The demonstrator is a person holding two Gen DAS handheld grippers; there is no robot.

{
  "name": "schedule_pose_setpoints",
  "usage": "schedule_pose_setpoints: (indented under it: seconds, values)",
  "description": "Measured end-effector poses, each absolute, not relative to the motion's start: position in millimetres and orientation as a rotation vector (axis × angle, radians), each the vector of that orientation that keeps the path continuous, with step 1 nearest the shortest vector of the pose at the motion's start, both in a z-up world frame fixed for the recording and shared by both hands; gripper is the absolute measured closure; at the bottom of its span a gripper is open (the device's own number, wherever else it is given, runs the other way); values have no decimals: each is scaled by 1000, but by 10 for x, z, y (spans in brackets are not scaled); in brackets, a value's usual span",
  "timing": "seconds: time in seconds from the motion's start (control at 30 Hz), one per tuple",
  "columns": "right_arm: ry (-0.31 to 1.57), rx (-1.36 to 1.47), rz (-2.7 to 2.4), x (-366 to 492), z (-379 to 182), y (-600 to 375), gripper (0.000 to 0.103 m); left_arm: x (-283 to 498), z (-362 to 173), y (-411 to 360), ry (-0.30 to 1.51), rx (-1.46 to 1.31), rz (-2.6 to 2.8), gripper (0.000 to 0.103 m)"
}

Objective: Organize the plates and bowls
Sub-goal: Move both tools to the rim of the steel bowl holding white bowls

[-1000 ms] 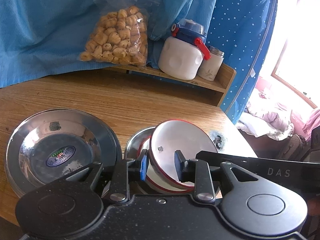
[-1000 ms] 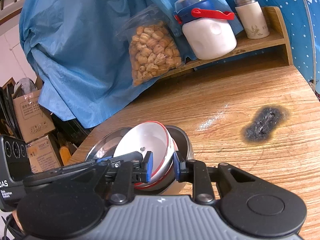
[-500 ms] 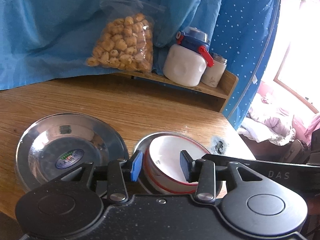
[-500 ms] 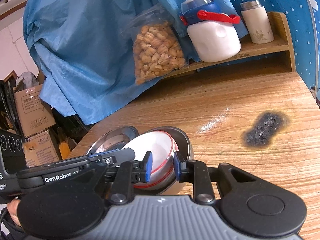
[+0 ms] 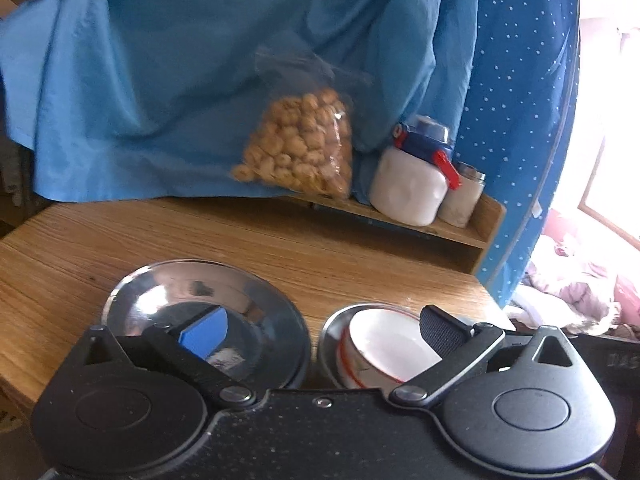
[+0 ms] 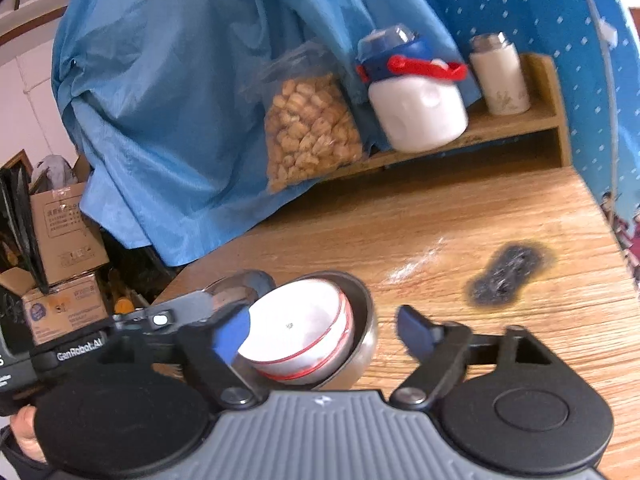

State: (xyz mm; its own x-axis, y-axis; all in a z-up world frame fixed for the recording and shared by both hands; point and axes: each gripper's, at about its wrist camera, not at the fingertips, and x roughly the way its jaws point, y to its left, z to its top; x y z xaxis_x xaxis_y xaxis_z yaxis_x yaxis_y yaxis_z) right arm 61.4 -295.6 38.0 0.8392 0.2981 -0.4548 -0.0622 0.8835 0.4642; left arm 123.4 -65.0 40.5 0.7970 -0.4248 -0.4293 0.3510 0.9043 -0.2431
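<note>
Both tongs, left (image 5: 320, 328) and right (image 6: 324, 330), have just sprung apart, releasing the white bowl (image 6: 296, 328) nested in the steel bowl (image 6: 362, 320), which sits just ahead between them.

I see a white bowl (image 5: 384, 344) with a red line around its rim, sitting upright inside a shiny steel bowl (image 5: 334, 344) near the front edge of the wooden counter (image 5: 280, 248). A second red-rimmed white bowl seems nested under it, though I can't be sure. Just left of that stack, close but apart, a wide shiny steel plate (image 5: 240, 292) lies flat, right side up.
</note>
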Motion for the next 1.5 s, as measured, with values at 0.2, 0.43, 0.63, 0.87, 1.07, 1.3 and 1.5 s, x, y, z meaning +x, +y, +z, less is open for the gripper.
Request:
schedule_pose_setpoints:
  seconds: [0.2, 0.43, 0.63, 0.87, 1.07, 1.3, 1.5]
  values:
    - [569, 324, 94, 576, 383, -2924, 0, 980, 438, -633, 486, -121, -416, 1]
    - [601, 253, 73, 569, 335, -2926, 0, 847, 285, -588, 564, -187, -381, 1]
    - [600, 252, 94, 590, 330, -2978, 0, 898, 136, -619, 643, -235, -331, 1]
    - [612, 272, 80, 592, 274, -3061, 0, 970, 96, -689, 663, -244, -300, 1]
    - [623, 269, 65, 614, 244, -3095, 0, 1008, 65, -729, 676, -217, -297, 1]
    - [637, 258, 49, 684, 232, -3081, 0, 1047, 67, -709, 680, -217, -295, 1]
    - [650, 216, 14, 741, 247, -3046, 0, 1071, 45, -669, 702, -281, -326, 1]
